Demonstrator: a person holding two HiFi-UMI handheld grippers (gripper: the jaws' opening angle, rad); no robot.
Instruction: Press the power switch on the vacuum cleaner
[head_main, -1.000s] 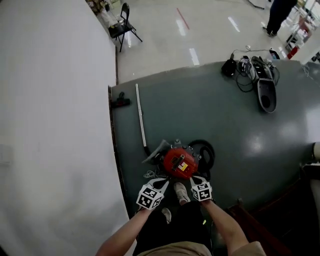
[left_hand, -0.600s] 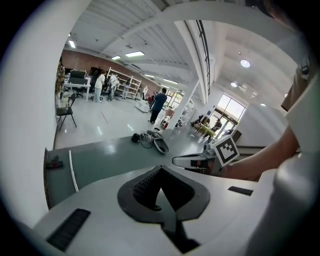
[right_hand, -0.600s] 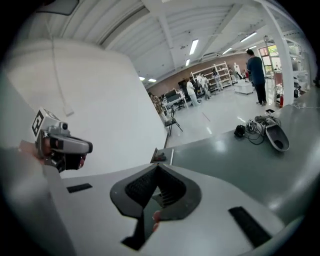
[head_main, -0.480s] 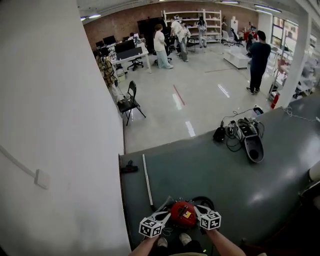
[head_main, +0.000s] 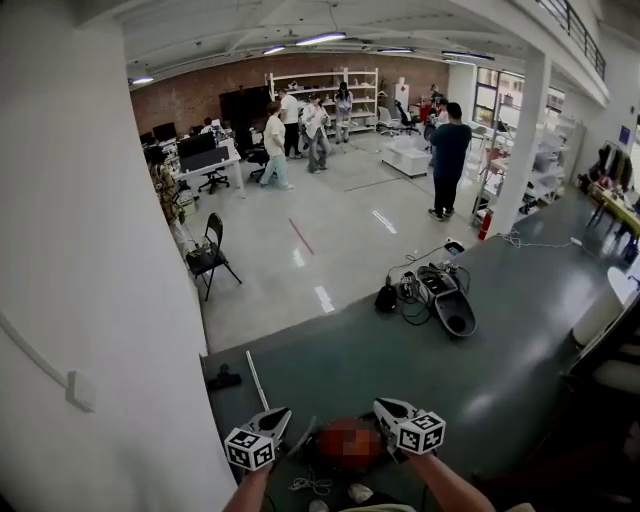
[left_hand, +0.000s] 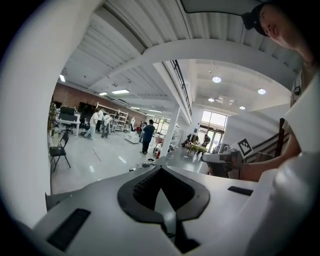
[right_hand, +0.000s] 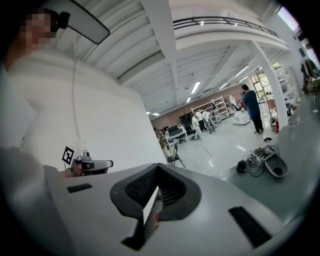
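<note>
Currently no contact: left claw (head_main: 283, 418) and right claw (head_main: 385, 408) are both closed, empty, aimed out at the room. Vacuum cleaner (head_main: 350, 445) sits on the floor, bottom centre of the head view, blurred. Switch unreadable, so I'd call the press unconfirmed.

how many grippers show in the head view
2. The left gripper is low in the picture, left of centre. The right gripper is low, right of centre. Neither is hidden.

Head view: high, facing forward over left gripper (head_main: 283, 416) and right gripper (head_main: 384, 408). Gripper views: each close behind its own jaws, near level. All share the cable pile (head_main: 430, 295) beyond the jaws.
</note>
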